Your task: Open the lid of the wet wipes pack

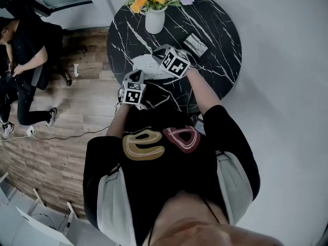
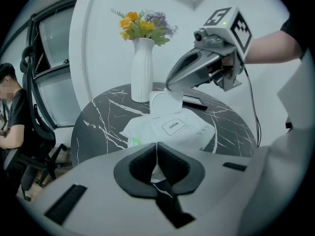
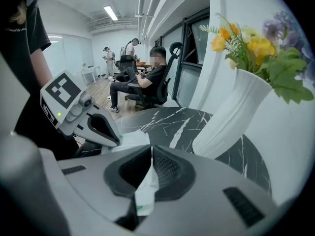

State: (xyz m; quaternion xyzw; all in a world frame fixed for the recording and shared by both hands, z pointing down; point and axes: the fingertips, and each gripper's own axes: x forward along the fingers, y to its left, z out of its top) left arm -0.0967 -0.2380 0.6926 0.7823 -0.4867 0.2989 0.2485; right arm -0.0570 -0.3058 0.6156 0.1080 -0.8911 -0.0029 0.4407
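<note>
Right now both of my jaws are pinched down on thin white material. My left gripper (image 2: 156,157) has its jaws closed on the near edge of the wet wipes pack (image 2: 147,132), with a sliver of white wrapper caught between the pads. The pack lies flat on the black marbled counter (image 2: 98,119), just in front of the white vase (image 2: 141,73) on my side of it. Its OPEN label (image 2: 173,126) faces up.

My right gripper (image 3: 147,163) has its jaws all but shut on the lid (image 2: 165,101). In that gripper's own view the lid shows as a thin white flap with a touch of green, squeezed between the pads. The lid stands lifted off the pack's top. Its lower edge sits at the end of the pack nearest the vase, and its upper edge is in my jaws. The raised lid is just beside the vase, and I cannot tell whether they touch.
</note>
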